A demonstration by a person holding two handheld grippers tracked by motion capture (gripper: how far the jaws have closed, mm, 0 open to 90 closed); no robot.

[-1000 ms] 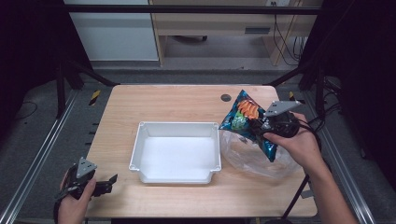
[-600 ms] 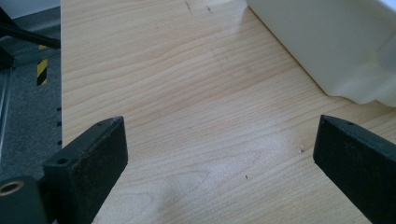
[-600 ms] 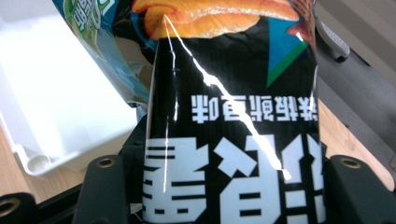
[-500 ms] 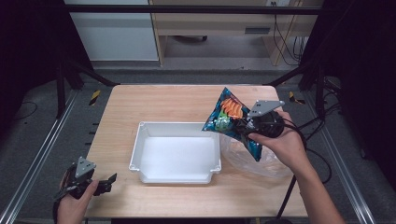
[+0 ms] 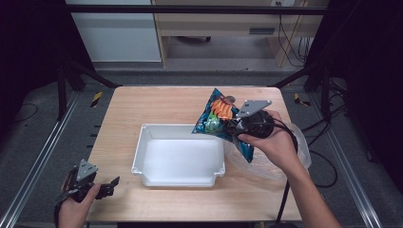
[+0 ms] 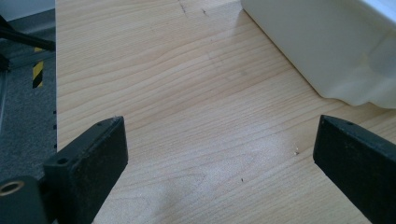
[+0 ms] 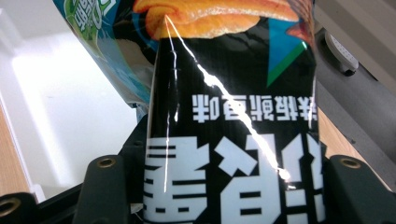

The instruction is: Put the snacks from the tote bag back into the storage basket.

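Foil snack bag (image 5: 219,118): light, crinkly, slippery; your right gripper (image 5: 234,127) pinches its middle (grip flat seam instead); left gripper (image 5: 110,183) spread, idle.

Grey carpet floor (image 5: 43,118) surrounds the pale wooden table (image 5: 157,107); a white cabinet (image 5: 114,33) and wooden desk (image 5: 223,23) stand behind.

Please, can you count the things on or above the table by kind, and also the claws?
Snack bag, held above the table: 1
White tray: 1
Clear plastic bag: 1
Small dark round thing at the far edge, too small to identify: 1
Claws: 2, left claw and right claw
Total: 6
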